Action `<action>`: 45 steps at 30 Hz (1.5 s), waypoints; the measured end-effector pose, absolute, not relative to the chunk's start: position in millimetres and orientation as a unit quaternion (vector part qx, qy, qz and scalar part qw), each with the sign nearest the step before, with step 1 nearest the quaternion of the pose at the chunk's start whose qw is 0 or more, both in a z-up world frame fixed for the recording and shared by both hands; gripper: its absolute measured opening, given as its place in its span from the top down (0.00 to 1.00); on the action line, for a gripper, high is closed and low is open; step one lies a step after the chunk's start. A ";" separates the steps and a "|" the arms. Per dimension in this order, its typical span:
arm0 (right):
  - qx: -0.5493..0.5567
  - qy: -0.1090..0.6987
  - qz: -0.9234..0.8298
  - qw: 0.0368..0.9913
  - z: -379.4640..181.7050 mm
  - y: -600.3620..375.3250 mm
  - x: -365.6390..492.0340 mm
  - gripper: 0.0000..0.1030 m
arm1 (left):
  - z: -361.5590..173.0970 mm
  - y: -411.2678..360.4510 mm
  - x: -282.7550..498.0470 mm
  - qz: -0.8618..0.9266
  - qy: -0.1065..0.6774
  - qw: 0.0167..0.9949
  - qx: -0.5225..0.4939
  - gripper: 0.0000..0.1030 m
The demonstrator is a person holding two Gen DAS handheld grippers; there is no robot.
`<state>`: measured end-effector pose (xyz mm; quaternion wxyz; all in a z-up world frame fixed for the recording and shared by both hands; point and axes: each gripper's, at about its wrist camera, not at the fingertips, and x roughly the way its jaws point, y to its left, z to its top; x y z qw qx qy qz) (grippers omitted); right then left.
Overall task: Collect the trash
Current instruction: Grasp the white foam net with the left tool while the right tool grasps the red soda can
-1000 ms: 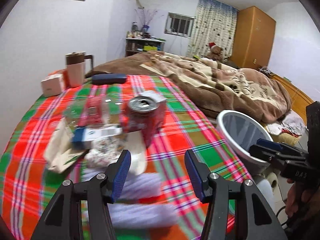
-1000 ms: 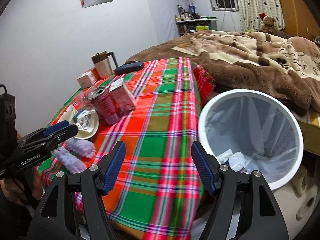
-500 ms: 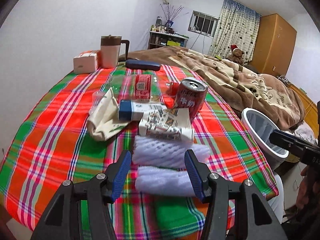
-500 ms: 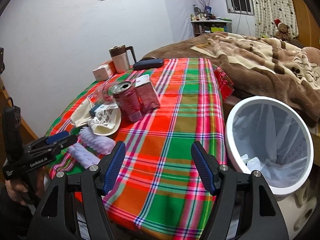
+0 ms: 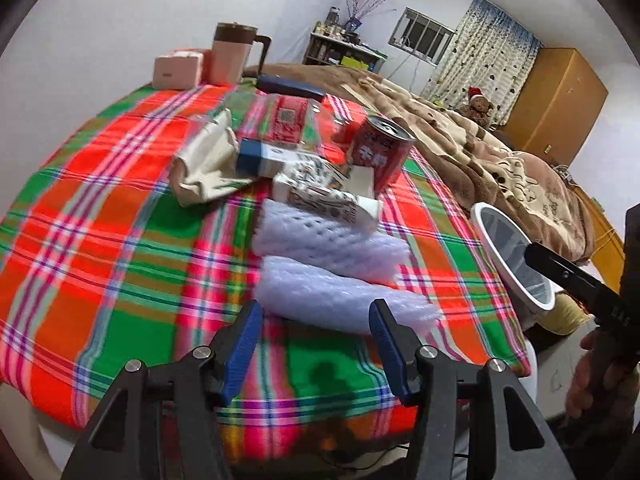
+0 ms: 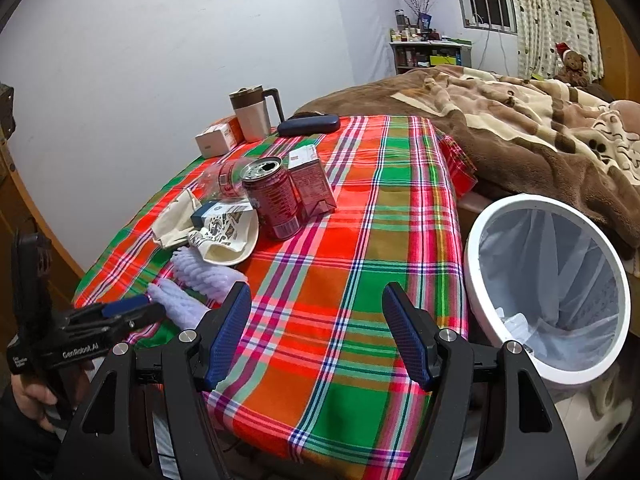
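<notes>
Since the earlier frame, the left gripper (image 5: 316,332) has swung away from the can and come down toward the near edge of the table (image 5: 100,240), so that the nearer foam net (image 5: 336,300) now lies just ahead of its blue fingertips (image 5: 246,330). Its claw stands released, jaws wide, with nothing between them. The right gripper (image 6: 316,332) has barely shifted; its claw is also released and empty, hovering over the near right corner of the plaid cloth.

Trash sits in a cluster toward the middle of the table. A second foam net (image 5: 324,244) lies just beyond the first, nearly touching it. Behind them a crumpled printed paper cup (image 5: 332,196) leans against the red drink can (image 5: 380,152), which stands upright with its top opened. A blue-and-white carton (image 5: 264,158) and a crumpled cream wrapper (image 5: 208,164) lie to the left of the can, and a clear plastic bottle with a red label (image 5: 286,124) lies farther back.

At the far edge stand a lidded mug (image 5: 232,54), a small pink box (image 5: 176,70) and a dark case (image 5: 290,88).

Off the right edge of the table sits the white bin (image 6: 476,280), lined with a clear bag and holding a few scraps at its bottom.
</notes>
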<state>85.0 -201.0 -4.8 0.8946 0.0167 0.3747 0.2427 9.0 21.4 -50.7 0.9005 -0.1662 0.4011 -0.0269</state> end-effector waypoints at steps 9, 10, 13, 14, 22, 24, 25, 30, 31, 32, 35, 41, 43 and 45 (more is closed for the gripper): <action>0.021 0.379 0.236 0.895 -8.3 -205.6 86.1 0.32 | -55.3 21.4 34.8 -0.033 0.418 0.876 -0.238 0.46; 0.022 0.380 0.234 0.894 -8.9 -206.2 86.6 0.32 | -54.4 20.2 37.7 -0.032 0.418 0.875 -0.242 0.46; 0.024 0.382 0.232 0.894 -10.5 -206.1 87.4 0.32 | -56.2 16.9 45.4 -0.030 0.427 0.866 -0.258 0.46; 0.024 0.383 0.232 0.894 -11.0 -205.6 87.5 0.32 | -59.2 15.6 49.9 -0.028 0.436 0.859 -0.269 0.46; 0.024 0.387 0.234 0.892 -12.8 -205.6 87.0 0.32 | -68.6 14.1 60.9 -0.019 0.445 0.843 -0.302 0.54; 0.024 0.387 0.233 0.892 -12.9 -206.4 86.5 0.32 | -68.3 15.0 60.3 -0.017 0.442 0.845 -0.301 0.61; 0.024 0.387 0.233 0.892 -12.7 -206.4 86.0 0.32 | -67.8 14.8 59.6 -0.018 0.440 0.847 -0.298 0.70; 0.025 0.388 0.234 0.891 -12.9 -206.2 86.1 0.32 | -59.3 16.0 51.8 -0.024 0.425 0.860 -0.281 0.85; 0.025 0.388 0.235 0.891 -12.9 -205.7 85.8 0.32 | -57.5 18.8 49.7 -0.025 0.422 0.862 -0.279 0.86; 0.025 0.388 0.236 0.891 -13.0 -205.4 86.2 0.32 | -54.5 20.2 47.2 -0.024 0.417 0.866 -0.275 0.87; 0.025 0.388 0.238 0.890 -13.0 -203.7 86.7 0.32 | -45.1 24.4 42.1 -0.019 0.402 0.876 -0.267 0.88; 0.021 0.384 0.244 0.890 -10.7 -197.2 91.9 0.32 | -22.8 38.3 33.8 0.003 0.364 0.903 -0.229 0.88; 0.019 0.382 0.249 0.890 -10.3 -192.4 94.3 0.32 | -17.5 42.6 33.8 0.008 0.355 0.909 -0.217 0.88; 0.013 0.380 0.255 0.889 -10.4 -185.0 98.1 0.32 | -14.7 43.4 34.0 0.011 0.350 0.913 -0.208 0.88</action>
